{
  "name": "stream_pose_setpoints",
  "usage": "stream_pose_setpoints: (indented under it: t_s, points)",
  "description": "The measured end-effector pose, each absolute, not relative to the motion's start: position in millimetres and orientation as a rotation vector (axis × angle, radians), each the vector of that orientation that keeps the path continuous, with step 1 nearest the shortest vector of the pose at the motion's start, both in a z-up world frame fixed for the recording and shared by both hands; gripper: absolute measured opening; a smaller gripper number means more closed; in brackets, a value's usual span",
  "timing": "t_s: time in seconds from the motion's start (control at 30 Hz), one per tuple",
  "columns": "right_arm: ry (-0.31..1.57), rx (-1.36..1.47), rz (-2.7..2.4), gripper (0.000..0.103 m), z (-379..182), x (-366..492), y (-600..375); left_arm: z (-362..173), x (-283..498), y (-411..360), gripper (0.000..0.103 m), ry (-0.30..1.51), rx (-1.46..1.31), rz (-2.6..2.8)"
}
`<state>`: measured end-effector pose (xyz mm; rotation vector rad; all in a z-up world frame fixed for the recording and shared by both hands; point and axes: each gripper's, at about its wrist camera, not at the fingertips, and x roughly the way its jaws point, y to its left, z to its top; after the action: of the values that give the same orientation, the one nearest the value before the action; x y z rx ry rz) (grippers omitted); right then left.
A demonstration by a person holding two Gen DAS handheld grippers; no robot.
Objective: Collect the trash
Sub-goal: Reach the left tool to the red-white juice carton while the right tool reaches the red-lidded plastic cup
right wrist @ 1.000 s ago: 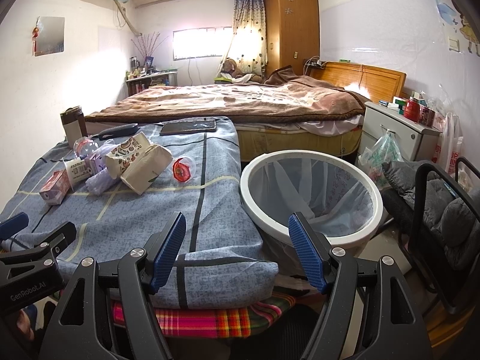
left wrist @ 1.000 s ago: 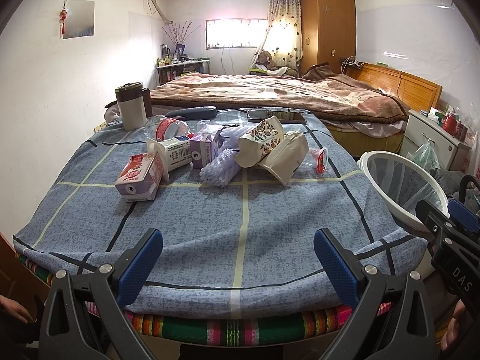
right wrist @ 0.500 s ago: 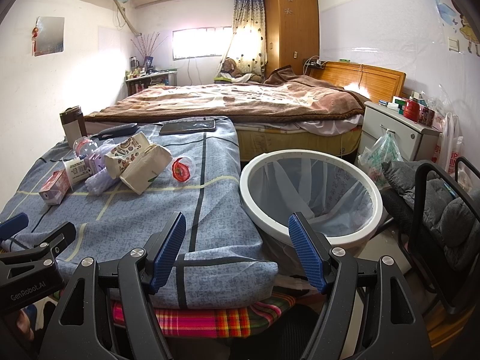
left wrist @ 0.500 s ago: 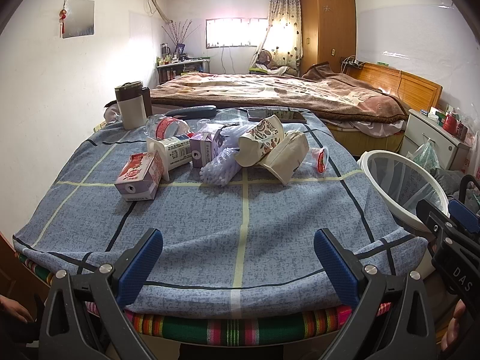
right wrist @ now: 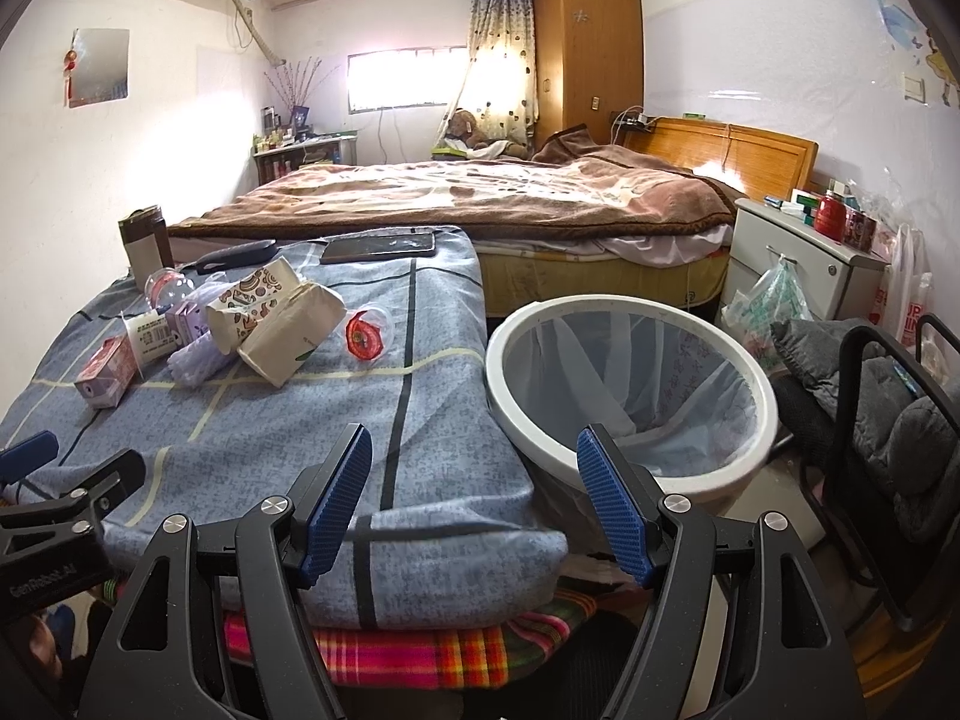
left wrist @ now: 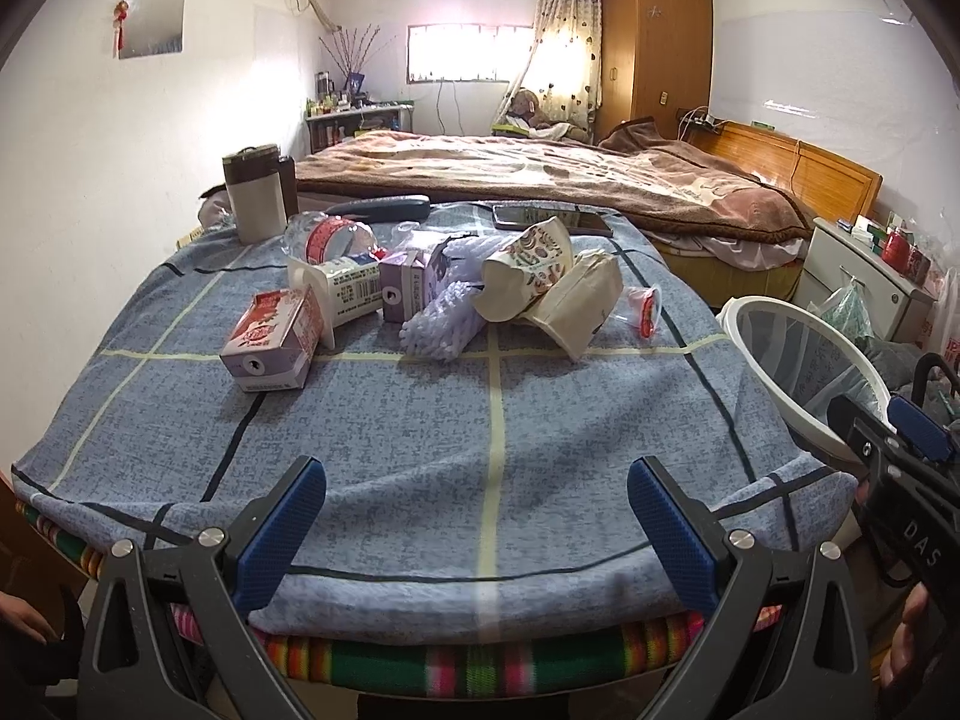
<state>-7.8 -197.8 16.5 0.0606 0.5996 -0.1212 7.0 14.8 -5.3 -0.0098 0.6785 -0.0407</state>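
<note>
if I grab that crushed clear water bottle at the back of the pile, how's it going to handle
The bottle looks empty and dented, so it is probably very light and will likely buckle further under the fingers. It lies on its side on the soft cloth, so a nudge may roll it. Its clear plastic could be slippery; gripping across the red label seems safer.

Left gripper (left wrist: 477,525): matte black plastic frame with triangular cut-outs, silver round screws at the pivots, two fingers (left wrist: 281,534) faced with blue ribbed pads. Right gripper (right wrist: 474,495): same black frame, silver screws, blue textured fingers (right wrist: 612,507); seen from the left wrist view its black body carries white letters "DAS", and the left body in the right wrist view reads "GenRobot.AI" in white. Bare skin of the person's right hand (left wrist: 909,642) shows at the lower right edge, left hand (left wrist: 21,630) at the lower left edge.
</note>
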Motion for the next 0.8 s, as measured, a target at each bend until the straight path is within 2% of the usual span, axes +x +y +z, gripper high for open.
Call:
stream_pose_setpoints:
  t_s: [0.4,0.8]
  points:
    - [0.624,0.041,0.022,0.072,14,48,-187,-4,47,75,0.102,0.705,-0.049,0.039]
    - [0.731,-0.008,0.122,0.072,-2,113,-179,-7,86,137,0.102,0.74,-0.104,0.114]
